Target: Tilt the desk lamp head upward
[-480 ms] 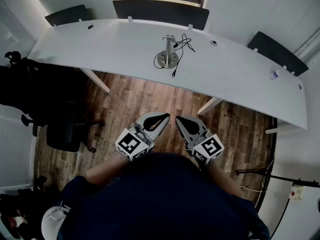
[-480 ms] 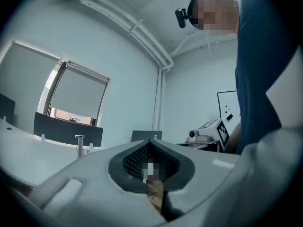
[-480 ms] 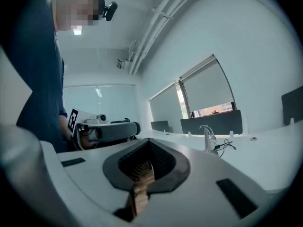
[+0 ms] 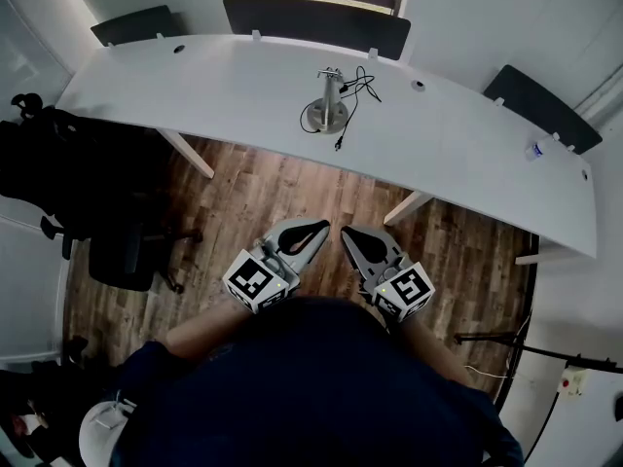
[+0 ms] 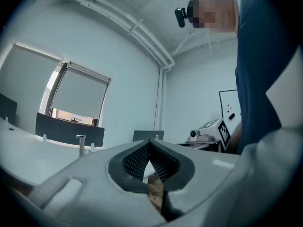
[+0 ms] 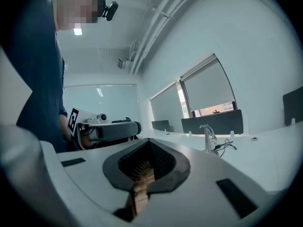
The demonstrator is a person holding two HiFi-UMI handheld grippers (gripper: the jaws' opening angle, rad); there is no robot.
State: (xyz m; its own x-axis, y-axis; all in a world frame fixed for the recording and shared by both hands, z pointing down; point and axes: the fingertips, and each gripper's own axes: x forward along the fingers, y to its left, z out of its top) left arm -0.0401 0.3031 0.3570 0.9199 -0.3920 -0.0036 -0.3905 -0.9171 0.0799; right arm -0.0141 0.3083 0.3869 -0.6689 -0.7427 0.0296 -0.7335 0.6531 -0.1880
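The desk lamp (image 4: 328,103) is a small metal one with a round base and a short head on top. It stands at the middle of the long white desk (image 4: 195,90), its black cable (image 4: 358,88) trailing beside it. Both grippers hang over the wooden floor close to my body, well short of the desk. My left gripper (image 4: 325,225) and right gripper (image 4: 345,231) are shut with nothing between the jaws, tips nearly side by side. The lamp (image 5: 81,144) shows small and far off in the left gripper view. The lamp (image 6: 207,138) also shows beyond the jaws in the right gripper view.
Dark panels (image 4: 316,22) stand along the desk's far edge under a window. A black office chair (image 4: 127,256) sits on the floor at the left. A small bottle (image 4: 534,147) lies near the desk's right end. Desk legs (image 4: 409,205) stand between me and the lamp.
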